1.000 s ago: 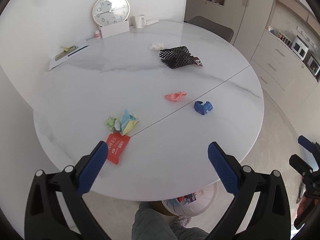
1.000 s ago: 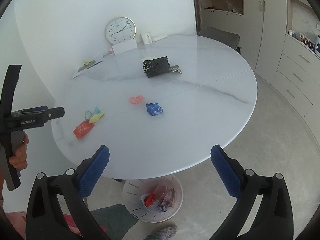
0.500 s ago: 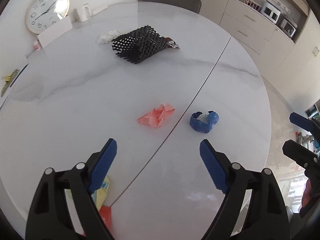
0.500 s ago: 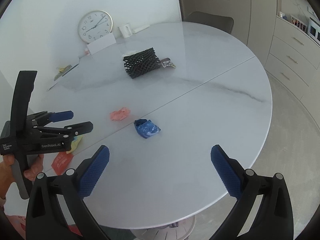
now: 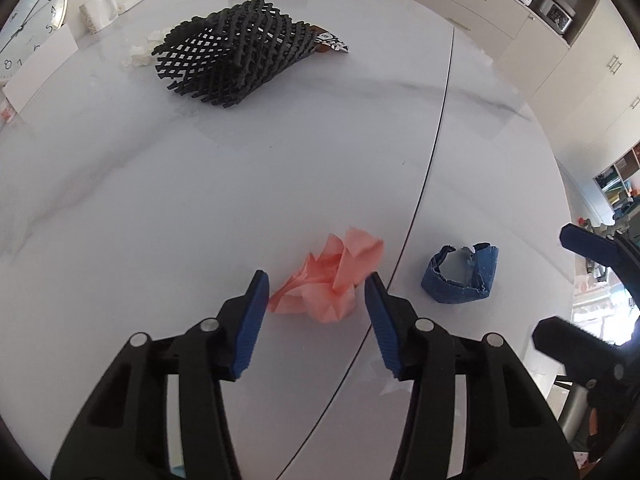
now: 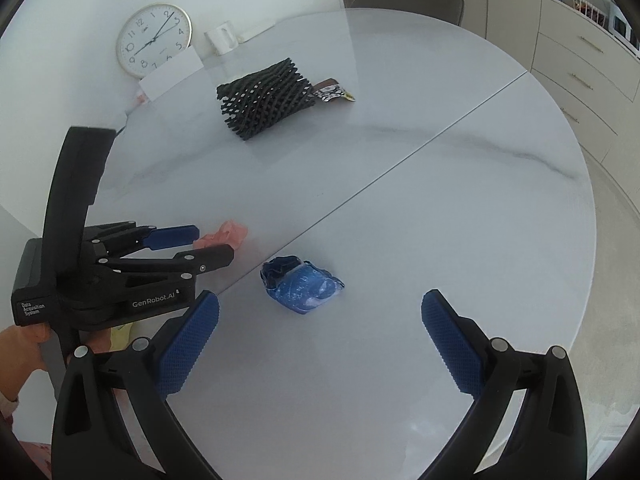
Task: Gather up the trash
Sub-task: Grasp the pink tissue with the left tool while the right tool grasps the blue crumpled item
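My left tool (image 5: 316,286) sits half open around the crumpled pink paper wad (image 5: 328,280) on the white marble table (image 5: 160,200), not yet clamping it. My right tool (image 6: 320,316) hovers wide open, empty, just short of the crushed blue paper cup (image 6: 301,285). Black foam netting (image 5: 232,58) lies well beyond.

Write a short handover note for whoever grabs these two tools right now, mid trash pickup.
Left tool: open, fingers either side of the crumpled pink paper, not yet shut.
Right tool: open, empty, hanging over the table short of the blue wad.
Still on the table: black foam net with a wrapper beside it, white tissue.
Done: nothing held.
Left: grip pink, then the rest.
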A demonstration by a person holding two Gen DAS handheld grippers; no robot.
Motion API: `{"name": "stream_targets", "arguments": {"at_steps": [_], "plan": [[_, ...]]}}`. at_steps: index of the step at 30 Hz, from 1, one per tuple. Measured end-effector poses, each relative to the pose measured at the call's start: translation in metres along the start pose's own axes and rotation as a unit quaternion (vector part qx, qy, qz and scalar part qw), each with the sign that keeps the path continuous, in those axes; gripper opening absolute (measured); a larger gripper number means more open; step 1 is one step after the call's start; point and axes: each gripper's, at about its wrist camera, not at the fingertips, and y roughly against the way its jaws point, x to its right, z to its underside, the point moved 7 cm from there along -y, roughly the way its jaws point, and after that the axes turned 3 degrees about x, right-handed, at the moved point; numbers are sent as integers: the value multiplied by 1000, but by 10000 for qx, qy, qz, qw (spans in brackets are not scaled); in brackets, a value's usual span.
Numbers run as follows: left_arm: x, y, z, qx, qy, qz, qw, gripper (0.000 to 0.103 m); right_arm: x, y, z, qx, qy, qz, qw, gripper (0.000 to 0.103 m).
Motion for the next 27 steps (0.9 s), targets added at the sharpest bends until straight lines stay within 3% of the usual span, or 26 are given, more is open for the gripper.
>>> {"name": "stream_targets", "arguments": {"at_steps": [3,5,9,15,16,17,19,23,27], "plan": [[-5,-5,-3,-69,-49,77,9999,26,-7,-11,-2,-26,139,-21,9999,97],[-7,-6,-4,-123,-66,214,9997,19,-10,-18,-4,-44,153,-77,9998,95],[-14,-6,-5,-132,-24,290,9995,17,-10,-31,-6,-136,194,-81,9997,88],[-19,1,-3,-72,98,474,9988,17,-8,-36,-9,-150,128,-120,9997,88],[-18,1,-3,-81,61,518,9986,23,-8,-37,-9,-161,112,-128,9997,88],[-19,1,-7,-81,26,517,9986,38,-8,-38,-8,-176,102,-147,9997,88],[-16,5,-8,42,-55,462,9989,55,-8,-39,-8,-198,108,-141,9996,88],[-8,3,-17,93,-191,510,9985,64,-7,-42,-8,-220,76,-142,9996,88],[-5,-12,-27,15,-300,447,9985,65,-5,-45,-7,-239,14,-156,9996,88]]}}
